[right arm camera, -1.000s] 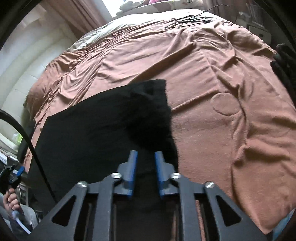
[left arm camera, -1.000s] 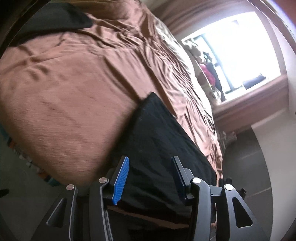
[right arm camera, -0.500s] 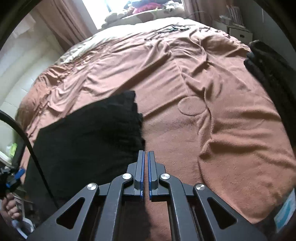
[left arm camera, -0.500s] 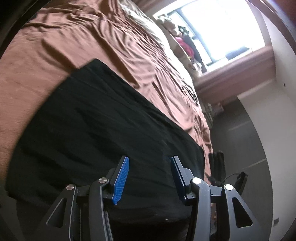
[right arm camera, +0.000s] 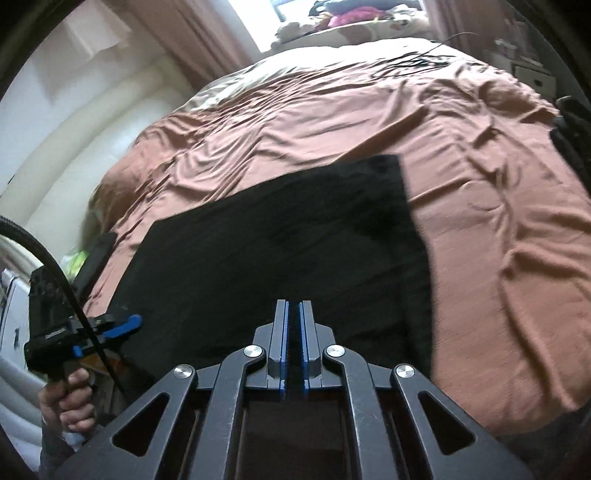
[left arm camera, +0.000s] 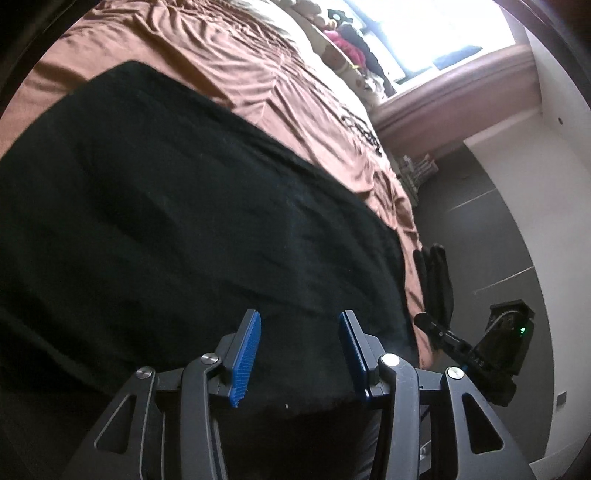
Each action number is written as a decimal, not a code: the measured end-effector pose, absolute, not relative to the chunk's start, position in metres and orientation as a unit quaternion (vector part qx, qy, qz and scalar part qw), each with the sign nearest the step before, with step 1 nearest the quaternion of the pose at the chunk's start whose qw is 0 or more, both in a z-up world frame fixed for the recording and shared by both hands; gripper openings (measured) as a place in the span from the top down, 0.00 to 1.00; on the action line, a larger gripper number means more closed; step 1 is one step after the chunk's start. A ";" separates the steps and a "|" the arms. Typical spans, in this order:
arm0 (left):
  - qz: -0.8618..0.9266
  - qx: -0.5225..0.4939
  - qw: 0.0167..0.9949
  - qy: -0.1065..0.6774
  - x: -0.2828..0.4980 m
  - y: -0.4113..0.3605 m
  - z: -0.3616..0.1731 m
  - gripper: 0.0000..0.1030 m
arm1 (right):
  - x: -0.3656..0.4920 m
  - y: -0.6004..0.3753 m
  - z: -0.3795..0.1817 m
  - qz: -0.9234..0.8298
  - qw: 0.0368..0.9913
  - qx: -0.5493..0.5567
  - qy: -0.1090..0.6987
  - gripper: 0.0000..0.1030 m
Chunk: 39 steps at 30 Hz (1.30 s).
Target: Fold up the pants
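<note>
The black pants (right arm camera: pixel 280 243) lie folded into a flat rectangle near the front edge of the brown bedspread (right arm camera: pixel 480 184). My right gripper (right arm camera: pixel 294 308) hovers over their near middle, its blue pads shut together with nothing between them. The pants (left arm camera: pixel 166 206) fill most of the left wrist view. There my left gripper (left arm camera: pixel 299 317) stands open above their near end, no cloth between the pads. The left gripper (right arm camera: pixel 110 326) also shows at the pants' left edge, held by a hand (right arm camera: pixel 70 391). The right gripper (left arm camera: pixel 454 343) appears beyond the pants' right end.
Dark clothes (right arm camera: pixel 570 125) lie at the bed's right edge. A black cable (right arm camera: pixel 413 59) lies on the far side of the bed, near the window (left arm camera: pixel 443 33). Beside the bed run grey floor (left arm camera: pixel 480 221) and a white wall (left arm camera: pixel 546 184).
My right gripper's pads closed together and it shifted left from the pants' right edge to over their middle. The left gripper swung along the pants toward their other end, staying open.
</note>
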State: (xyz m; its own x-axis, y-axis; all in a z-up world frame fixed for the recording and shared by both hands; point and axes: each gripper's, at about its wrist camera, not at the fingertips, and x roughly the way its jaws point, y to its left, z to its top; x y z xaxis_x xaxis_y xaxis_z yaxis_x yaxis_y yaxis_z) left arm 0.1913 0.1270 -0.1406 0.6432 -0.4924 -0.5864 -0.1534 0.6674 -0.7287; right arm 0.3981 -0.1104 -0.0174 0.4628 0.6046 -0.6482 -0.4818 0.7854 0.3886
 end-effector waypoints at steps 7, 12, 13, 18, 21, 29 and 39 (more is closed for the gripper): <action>-0.095 -0.400 0.801 0.435 0.183 0.112 -0.169 0.64 | 0.381 -0.076 -0.046 0.354 0.833 0.047 0.423 0.98; -0.101 -0.418 0.792 0.434 0.169 0.118 -0.174 0.71 | 0.384 -0.065 -0.077 0.342 0.816 0.021 0.465 0.98; -0.103 -0.414 0.793 0.434 0.167 0.118 -0.171 0.71 | 0.385 -0.066 -0.076 0.341 0.816 0.022 0.467 0.98; -0.103 -0.393 0.816 0.412 0.154 0.123 -0.151 0.71 | 0.387 -0.064 -0.050 0.346 0.829 0.016 0.440 0.98; -0.088 -0.390 0.825 0.399 0.144 0.137 -0.144 0.71 | 0.385 -0.053 -0.041 0.354 0.832 0.012 0.428 0.98; -0.039 -0.407 0.834 0.370 0.118 0.186 -0.142 0.70 | 0.387 -0.002 -0.051 0.368 0.823 -0.008 0.433 0.98; 0.022 -0.426 0.836 0.344 0.092 0.240 -0.148 0.70 | 0.418 0.053 -0.063 0.342 0.825 -0.022 0.449 0.98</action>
State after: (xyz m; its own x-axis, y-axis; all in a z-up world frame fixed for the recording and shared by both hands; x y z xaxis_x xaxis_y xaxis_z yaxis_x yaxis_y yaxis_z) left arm 0.0916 0.2403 -0.1478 0.7620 -0.2559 -0.5948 -0.3306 0.6361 -0.6972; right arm 0.4179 0.0531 -0.0625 0.3633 0.5449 -0.7557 -0.5844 0.7650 0.2707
